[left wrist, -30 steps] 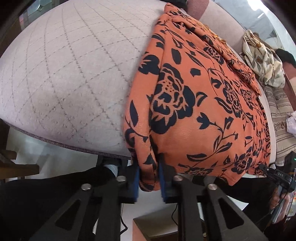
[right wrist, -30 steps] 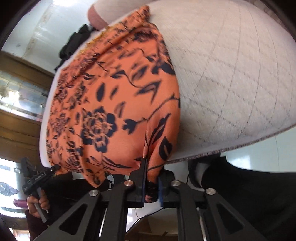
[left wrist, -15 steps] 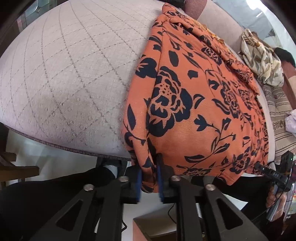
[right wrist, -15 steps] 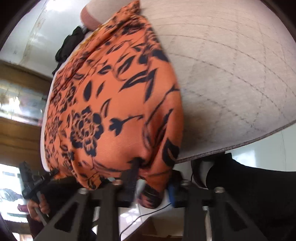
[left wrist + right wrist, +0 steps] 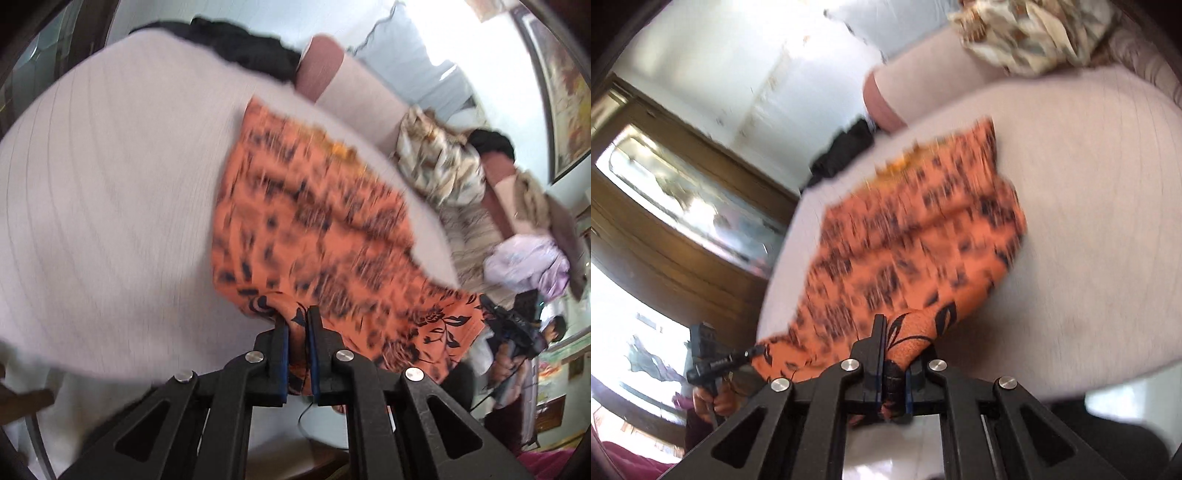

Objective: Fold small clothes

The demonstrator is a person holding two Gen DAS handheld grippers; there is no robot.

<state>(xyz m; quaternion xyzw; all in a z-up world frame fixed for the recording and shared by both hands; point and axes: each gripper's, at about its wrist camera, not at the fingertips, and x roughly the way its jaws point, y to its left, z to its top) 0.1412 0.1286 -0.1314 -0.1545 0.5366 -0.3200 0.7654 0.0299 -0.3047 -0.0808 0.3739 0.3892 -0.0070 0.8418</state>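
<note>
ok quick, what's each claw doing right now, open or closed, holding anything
Left claw: closed on the near edge of the orange floral garment.
Right claw: closed on another bunched corner of the same garment.

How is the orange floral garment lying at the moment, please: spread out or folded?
Spread out, not yet folded: the orange floral garment lies open across the pale cushion, with only its near edge pinched up.

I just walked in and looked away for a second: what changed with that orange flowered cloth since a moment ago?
Both grippers lifted the near edge of the orange cloth off the front of the pale quilted cushion and are carrying it toward the far side. The left gripper and right gripper stayed clamped on its two near corners. The cloth's far end stays on the cushion.
</note>
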